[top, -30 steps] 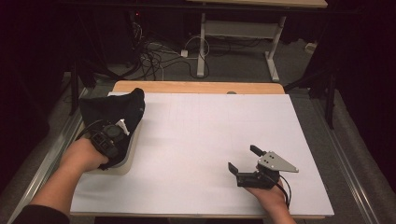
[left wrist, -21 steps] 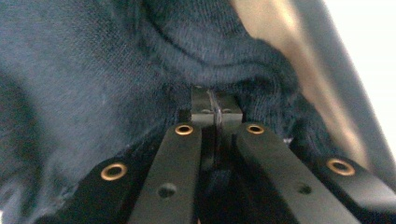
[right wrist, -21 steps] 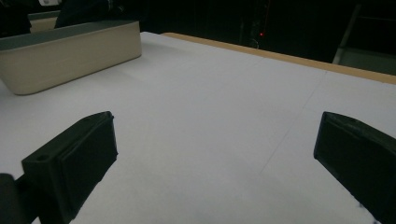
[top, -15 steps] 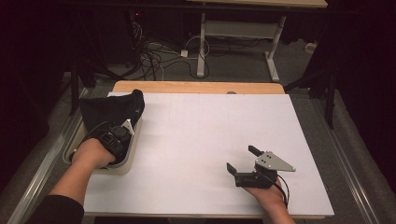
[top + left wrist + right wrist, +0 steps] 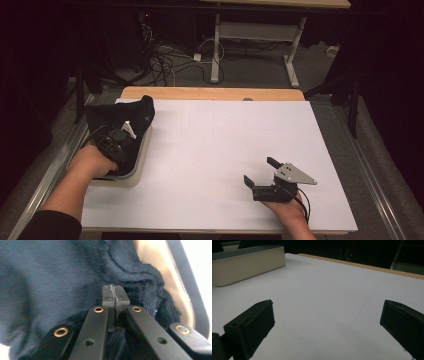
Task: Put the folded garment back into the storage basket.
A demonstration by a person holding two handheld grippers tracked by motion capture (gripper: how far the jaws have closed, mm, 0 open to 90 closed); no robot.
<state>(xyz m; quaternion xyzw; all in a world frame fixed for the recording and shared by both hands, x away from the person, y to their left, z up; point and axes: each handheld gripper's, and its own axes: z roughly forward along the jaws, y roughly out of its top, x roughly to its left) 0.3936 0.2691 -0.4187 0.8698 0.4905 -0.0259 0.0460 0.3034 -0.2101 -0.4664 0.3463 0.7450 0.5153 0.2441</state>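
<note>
Dark cloth (image 5: pixel 112 120): black knitted fabric, heaped in the cream tray (image 5: pixel 131 175) and spilling over the tray's far rim. In the left gripper view the cloth (image 5: pixel 55 285) lay pressed around the fingers, the tray wall (image 5: pixel 152 262) showing just beside it.

Left gripper (image 5: pixel 127 131): inside the tray, on the cloth, carried by the left hand (image 5: pixel 92 161). Fingers (image 5: pixel 109 296) pressed tight together with a fold of the cloth pinched at their tips.

Tray: cream, oblong, at the left edge of the desk (image 5: pixel 220 145), which carried a white sheet.

Right gripper (image 5: pixel 260 171): well apart from the tray, low over the near right part of the desk, held by the right hand (image 5: pixel 287 212). Fingers (image 5: pixel 254 322) wide apart, bare desk between them.
</note>
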